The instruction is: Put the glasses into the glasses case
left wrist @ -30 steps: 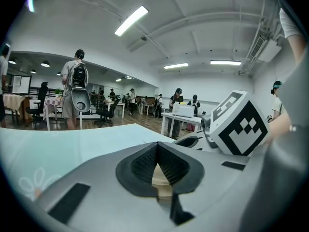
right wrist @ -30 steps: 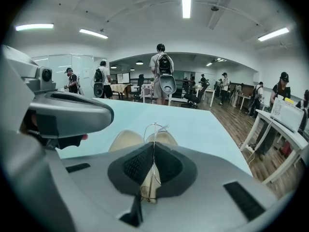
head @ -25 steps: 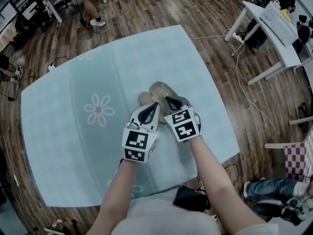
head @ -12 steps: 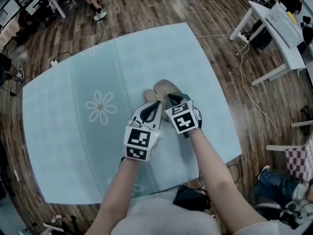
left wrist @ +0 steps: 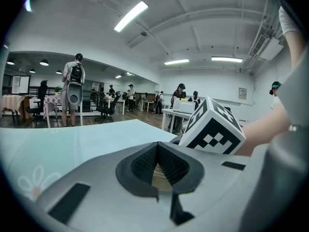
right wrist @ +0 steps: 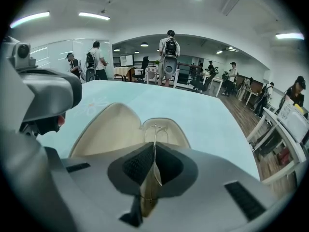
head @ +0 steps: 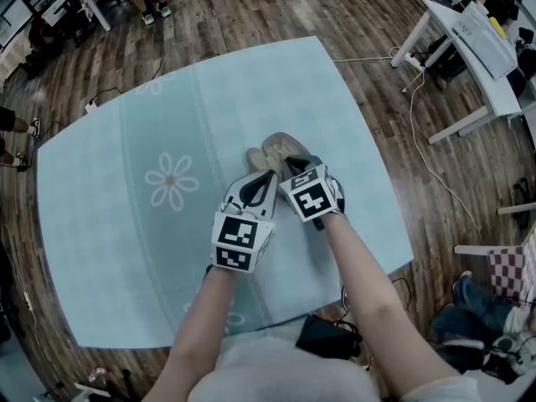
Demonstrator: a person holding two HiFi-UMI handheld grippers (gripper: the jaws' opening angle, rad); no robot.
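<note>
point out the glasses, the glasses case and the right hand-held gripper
glasses (right wrist: 149,182), right gripper view, on the lens between the jaws
glasses case (right wrist: 108,132), right gripper view, on the larger shell's beige lining
right hand-held gripper (head: 289,166), head view, midway between its fingertips

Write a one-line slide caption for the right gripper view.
Right gripper, jaws shut on the glasses, holds them over the open glasses case on the table.

Pale blue tablecloth (head: 100,224), flower print (head: 171,181); wood floor (head: 251,11); white desk (head: 473,47).
</note>
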